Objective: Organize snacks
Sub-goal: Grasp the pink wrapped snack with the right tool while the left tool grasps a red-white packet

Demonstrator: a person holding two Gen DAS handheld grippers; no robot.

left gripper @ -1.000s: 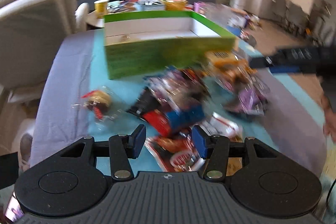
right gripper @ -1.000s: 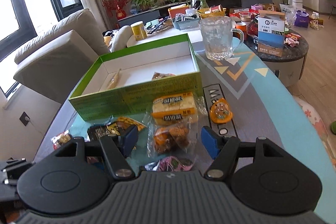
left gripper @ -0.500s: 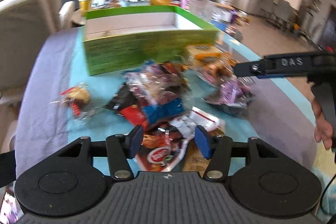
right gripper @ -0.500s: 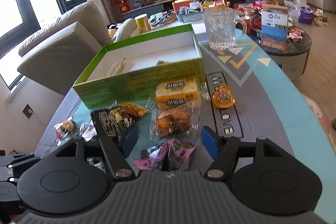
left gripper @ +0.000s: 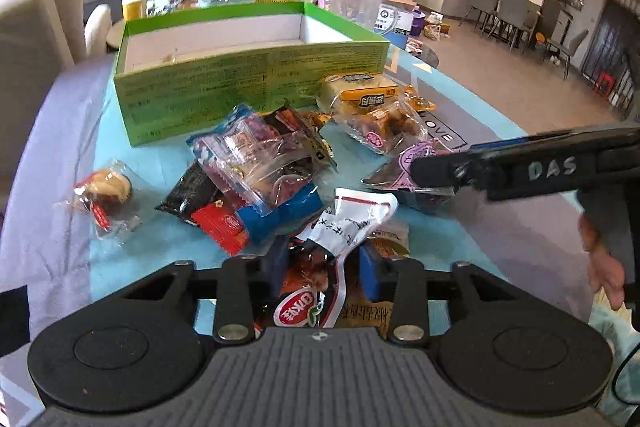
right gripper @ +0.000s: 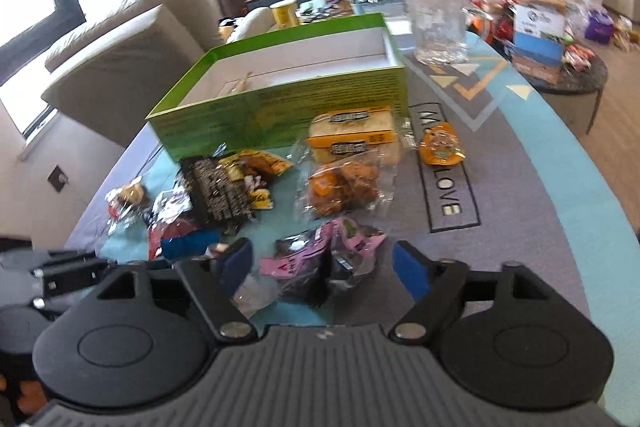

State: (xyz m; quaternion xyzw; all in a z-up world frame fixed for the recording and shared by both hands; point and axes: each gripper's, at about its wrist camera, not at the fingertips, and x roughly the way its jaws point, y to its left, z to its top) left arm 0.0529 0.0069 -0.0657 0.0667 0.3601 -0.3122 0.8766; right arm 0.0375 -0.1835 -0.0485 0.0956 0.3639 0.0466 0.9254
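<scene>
A green box (left gripper: pixel 256 83) with a white inside stands open at the back of the table; it also shows in the right wrist view (right gripper: pixel 288 95). Several snack packets lie in front of it. My left gripper (left gripper: pixel 322 269) is open, its blue pads on either side of a red and white packet (left gripper: pixel 316 287) that lies under a white wrapper (left gripper: pixel 352 219). My right gripper (right gripper: pixel 324 265) is open, low over a pink and black packet (right gripper: pixel 328 259). The right gripper also shows from the side in the left wrist view (left gripper: pixel 440 169).
A yellow cake packet (right gripper: pixel 352 139), a clear bag of orange snacks (right gripper: pixel 344 187), an orange round packet (right gripper: pixel 442 145) and a black packet (right gripper: pixel 220 193) lie near the box. A small wrapped sweet (left gripper: pixel 106 193) lies left. A glass jug (right gripper: pixel 438 23) stands behind the box.
Both grippers have pulled back and dropped lower over the nearest packets. The left pads now straddle the red and white packet; the right gripper now hangs over the pink packet.
</scene>
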